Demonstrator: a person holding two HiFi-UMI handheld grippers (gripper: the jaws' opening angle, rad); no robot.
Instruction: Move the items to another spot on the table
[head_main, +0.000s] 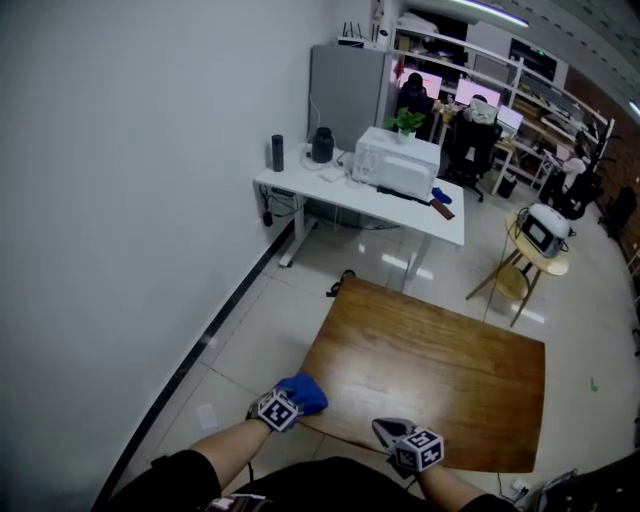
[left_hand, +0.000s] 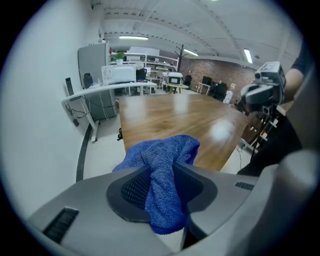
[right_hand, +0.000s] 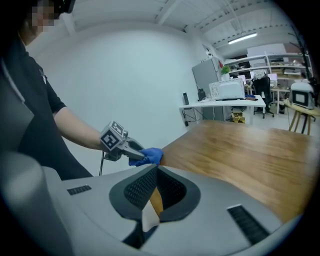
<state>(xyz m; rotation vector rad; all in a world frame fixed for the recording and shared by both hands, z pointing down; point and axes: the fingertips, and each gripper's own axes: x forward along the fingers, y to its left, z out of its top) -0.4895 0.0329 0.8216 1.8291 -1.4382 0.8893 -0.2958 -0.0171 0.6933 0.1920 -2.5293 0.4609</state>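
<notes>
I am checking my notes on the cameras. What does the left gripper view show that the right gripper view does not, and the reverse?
Only the left gripper view: the blue cloth pinched close up in the jaws of the left hand-held gripper, and the right hand-held gripper seen from outside. Only the right gripper view: the left hand-held gripper from outside, carrying the cloth, and the right jaws close together. Both: the wooden table, and the white desk with the microwave.
</notes>
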